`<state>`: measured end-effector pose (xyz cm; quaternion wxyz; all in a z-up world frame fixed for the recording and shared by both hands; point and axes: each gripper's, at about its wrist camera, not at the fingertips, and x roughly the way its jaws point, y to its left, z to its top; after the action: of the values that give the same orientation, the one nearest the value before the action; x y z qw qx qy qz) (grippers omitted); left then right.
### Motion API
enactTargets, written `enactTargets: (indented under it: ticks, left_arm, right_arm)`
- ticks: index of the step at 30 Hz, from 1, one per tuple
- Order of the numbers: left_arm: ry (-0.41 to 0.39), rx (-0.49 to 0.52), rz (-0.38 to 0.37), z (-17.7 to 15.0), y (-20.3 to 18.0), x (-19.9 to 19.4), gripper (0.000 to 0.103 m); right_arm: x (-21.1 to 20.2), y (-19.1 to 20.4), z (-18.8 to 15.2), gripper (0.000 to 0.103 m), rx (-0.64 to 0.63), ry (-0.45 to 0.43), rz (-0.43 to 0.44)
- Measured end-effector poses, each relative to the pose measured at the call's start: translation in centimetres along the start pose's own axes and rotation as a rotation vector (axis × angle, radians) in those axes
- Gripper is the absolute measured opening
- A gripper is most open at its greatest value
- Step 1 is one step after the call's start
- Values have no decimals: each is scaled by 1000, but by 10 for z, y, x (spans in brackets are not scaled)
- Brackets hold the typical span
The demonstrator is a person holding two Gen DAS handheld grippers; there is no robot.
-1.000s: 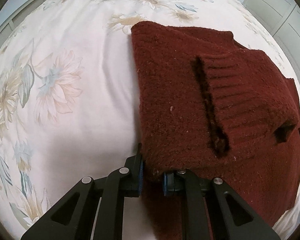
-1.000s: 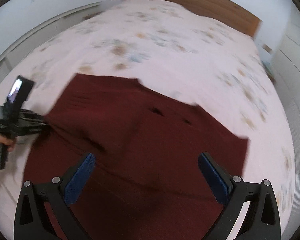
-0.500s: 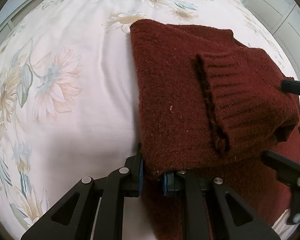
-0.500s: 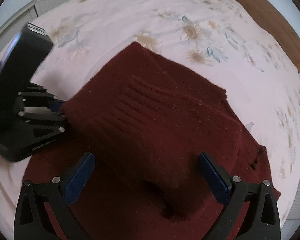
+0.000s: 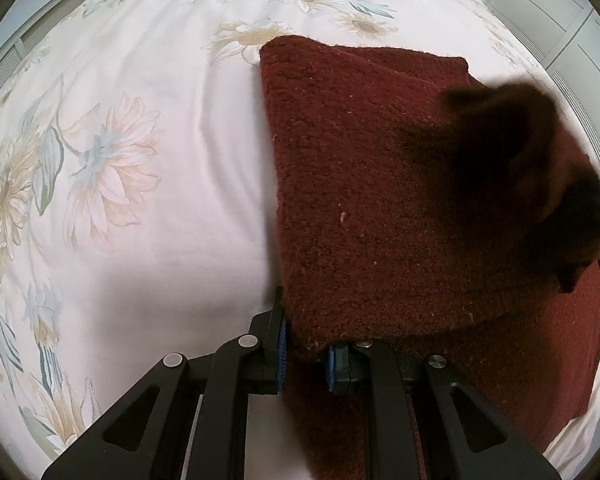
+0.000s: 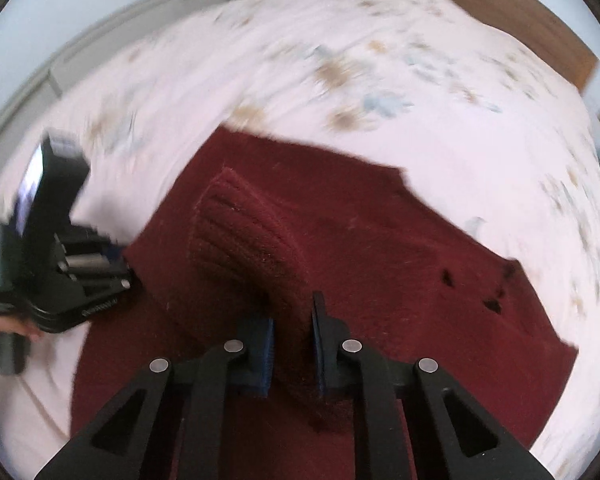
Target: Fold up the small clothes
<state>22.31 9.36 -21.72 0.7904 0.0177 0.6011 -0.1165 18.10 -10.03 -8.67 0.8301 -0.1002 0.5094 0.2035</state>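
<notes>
A dark red knitted sweater [image 5: 380,200] lies partly folded on a floral bedsheet [image 5: 120,160]. My left gripper [image 5: 305,354] is shut on the sweater's near left edge, blue pads pinching the fold. In the right wrist view the sweater [image 6: 380,240] spreads across the bed, and my right gripper [image 6: 292,344] is shut on its ribbed sleeve [image 6: 244,240], which rises between the pads. The left gripper [image 6: 60,260] shows at the left edge of that view, a hand [image 6: 4,326] behind it. In the left wrist view the sleeve end [image 5: 512,152] is a dark blur at the right.
The bed's floral sheet [image 6: 380,60] stretches far beyond the sweater. A wooden headboard [image 6: 540,12] stands at the back right. White cupboard doors [image 5: 548,8] line the right side. The bed's near edge runs just below the sweater.
My right gripper closed from wide open onto the ribbed sleeve and shifted over the sweater. The sleeve now appears lifted and blurred in the left wrist view. The left gripper stayed put.
</notes>
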Motion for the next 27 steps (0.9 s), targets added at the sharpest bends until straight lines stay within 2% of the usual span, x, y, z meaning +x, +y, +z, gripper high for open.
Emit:
enactTargets:
  ticks: [7,11,17,21,24,26,27]
  left_arm:
    - [4,6,14,2,-3,-5,14]
    - [6,8,27,3,-7,-3,14]
    - [10,12,45,4,-14,-1,14]
    - [12,13,55,3,-17,0,14]
    - [10,24,64,4,-23,1,15]
    - [10,23,63,4,-25,2,15]
    - [10,22,62,4,-25,3,15]
  right_arm:
    - [-44,-68,-33,15,200,-62,-21]
    - [-48,-99,-58,15,293,-50,-23]
    - [-29,-127,-88,16,393,-8,-20]
    - [-18,-143,-108,21,461,27,-23]
    - [-15,-155,-125,32,501,45,-43]
    - [-17,-159,-135,35,505,61,-69]
    - [-17,-161,-138,41,507,68,-70]
